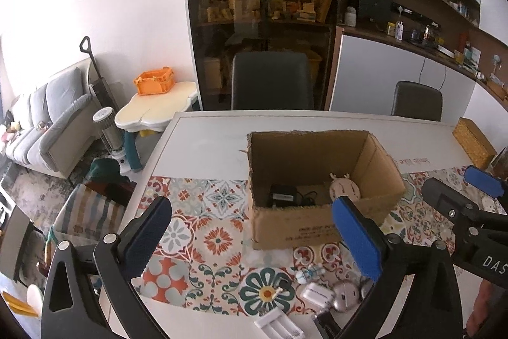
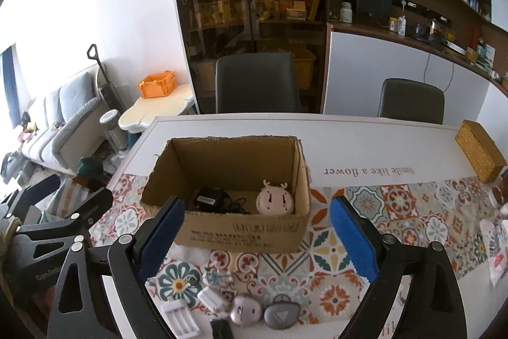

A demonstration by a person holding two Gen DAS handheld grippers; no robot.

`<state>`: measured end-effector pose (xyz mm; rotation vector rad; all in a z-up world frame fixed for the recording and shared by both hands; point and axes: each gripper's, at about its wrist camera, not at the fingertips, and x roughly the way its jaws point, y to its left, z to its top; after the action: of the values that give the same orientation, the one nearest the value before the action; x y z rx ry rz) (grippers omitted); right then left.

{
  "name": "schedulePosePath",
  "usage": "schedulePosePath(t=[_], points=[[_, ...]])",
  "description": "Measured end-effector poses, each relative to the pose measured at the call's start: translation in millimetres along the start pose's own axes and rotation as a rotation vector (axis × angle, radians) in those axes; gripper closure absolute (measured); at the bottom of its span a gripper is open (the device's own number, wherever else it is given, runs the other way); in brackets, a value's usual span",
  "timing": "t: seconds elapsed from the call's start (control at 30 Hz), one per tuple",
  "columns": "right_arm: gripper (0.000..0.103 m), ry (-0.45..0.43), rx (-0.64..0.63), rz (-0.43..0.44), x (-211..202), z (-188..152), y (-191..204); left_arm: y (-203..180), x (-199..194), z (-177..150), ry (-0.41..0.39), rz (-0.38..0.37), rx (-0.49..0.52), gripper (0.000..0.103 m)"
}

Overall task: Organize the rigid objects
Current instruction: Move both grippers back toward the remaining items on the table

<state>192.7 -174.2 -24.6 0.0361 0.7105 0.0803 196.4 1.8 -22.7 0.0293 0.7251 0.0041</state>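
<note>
Two grippers hover above a table (image 2: 222, 124) covered partly by a patterned tile-print cloth. Left gripper (image 1: 254, 231) has its jaws spread wide with nothing between them; right gripper (image 2: 257, 232) is likewise spread and empty.

A cardboard box (image 2: 241, 231) stands open-topped on the cloth, straight ahead of both grippers. Inside it lie a black adapter (image 2: 208, 199) with its cord at the left and a pink round clock (image 2: 274, 200) with small antlers at the right, leaning against the right wall.

Still outside the box, a cluster of small things sits on the cloth near the table's front edge, below and behind the fingertips of both grippers (so any next pick likely means drawing back and dipping down). In the right wrist view these are a white battery charger (image 2: 181, 318), a white plug (image 2: 211, 299), a small blue-and-white figure (image 2: 217, 277), a pink oval gadget (image 2: 246, 310), a grey pebble-shaped gadget (image 2: 281, 315) and a black item (image 2: 222, 328) cut off by the frame. The charger's long axis runs roughly toward the box. The cluster lies nearer the right gripper's left finger, and by the left gripper's right finger.

A wicker box (image 2: 479, 150) rests at the far right of the table.
</note>
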Motion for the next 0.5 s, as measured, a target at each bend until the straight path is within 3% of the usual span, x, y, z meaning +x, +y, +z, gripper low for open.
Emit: schedulePosePath(t=[0.5], points=[[0.007,0.041,0.05,0.024,-17,-45,-13,-4,-12,-42,0.044,0.018,-0.004,0.0]])
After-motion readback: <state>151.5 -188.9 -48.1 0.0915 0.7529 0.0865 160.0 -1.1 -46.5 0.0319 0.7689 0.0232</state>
